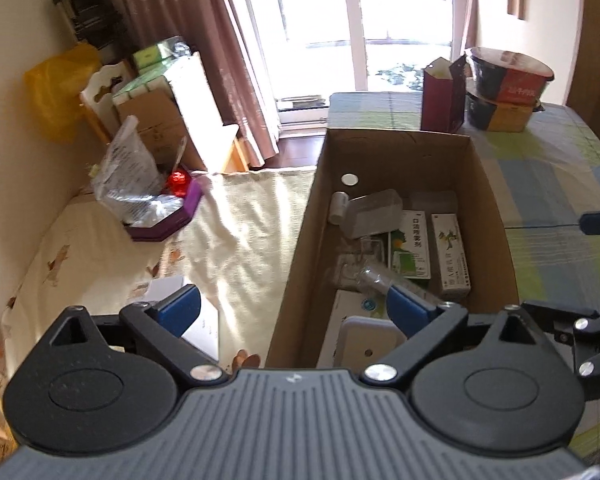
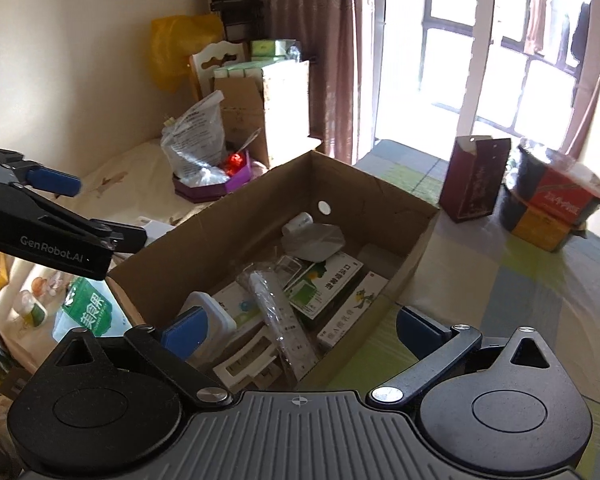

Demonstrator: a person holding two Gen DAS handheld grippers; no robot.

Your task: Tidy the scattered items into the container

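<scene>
Left wrist view shows the left gripper (image 1: 296, 312) spread wide and holding nothing, hovering over the near left wall of the cardboard box (image 1: 300, 240), likely so either side stays in reach. Just under its left finger lies a white carton (image 1: 204, 320) on the cream bedcover (image 1: 228, 232), outside the box; further ahead to the left sits a purple tray (image 1: 168, 220) with a plastic bag. Ahead and right, inside the box, lie a grey case (image 1: 374, 212), a green-and-white medicine box (image 1: 410, 244), a clear tube (image 1: 374, 280) and a white lidded tub (image 1: 370, 340). From the right wrist view, the right gripper (image 2: 300, 330) also gapes wide and empty above the box's near end. To its left, a green packet (image 2: 88, 308) and small bottle (image 2: 32, 308) still lie outside, the box wall between them and the pile.
</scene>
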